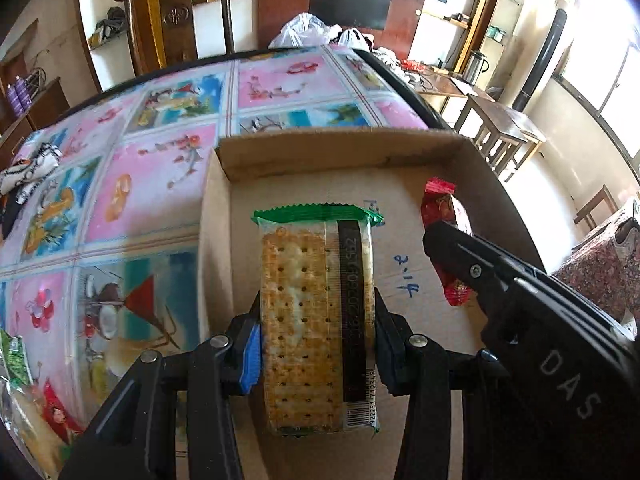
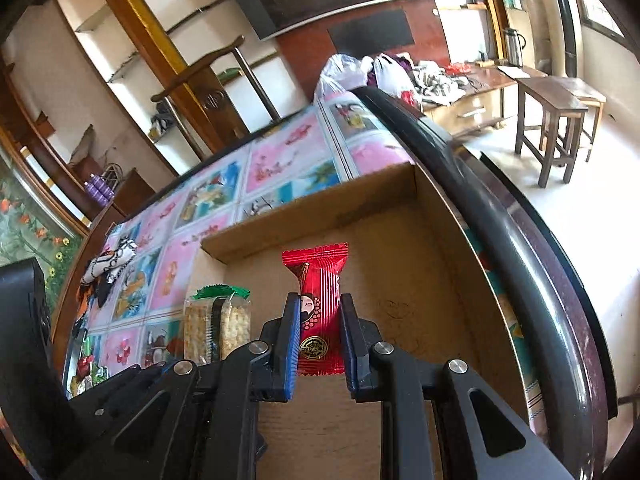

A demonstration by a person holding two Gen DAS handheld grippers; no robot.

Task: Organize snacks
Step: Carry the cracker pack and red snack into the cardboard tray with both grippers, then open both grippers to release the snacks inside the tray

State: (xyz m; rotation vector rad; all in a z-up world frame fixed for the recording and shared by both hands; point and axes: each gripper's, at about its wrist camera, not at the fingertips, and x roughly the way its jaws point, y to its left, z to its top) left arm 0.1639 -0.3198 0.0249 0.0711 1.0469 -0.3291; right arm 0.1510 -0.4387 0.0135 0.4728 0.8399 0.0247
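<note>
You hold 2 snacks over cardboard box (image 1: 400, 152), ready to drop: left gripper (image 1: 316, 332) pinching cracker pack (image 1: 304, 320), right gripper (image 2: 320, 340) pinching red candy (image 2: 318, 300).

Left gripper (image 1: 316, 344) and right gripper (image 2: 319, 344): black plastic linkage arms, silver pivot screws, blue-padded fingers (image 2: 289, 344); white "DAS" lettering on the right gripper's housing.

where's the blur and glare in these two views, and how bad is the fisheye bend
Left wrist view: tablecloth smeared by motion, window blown out, cracker packet sharp. Right wrist view: red candy crisp, floor overexposed, table edge bowed into a strong curve.
</note>
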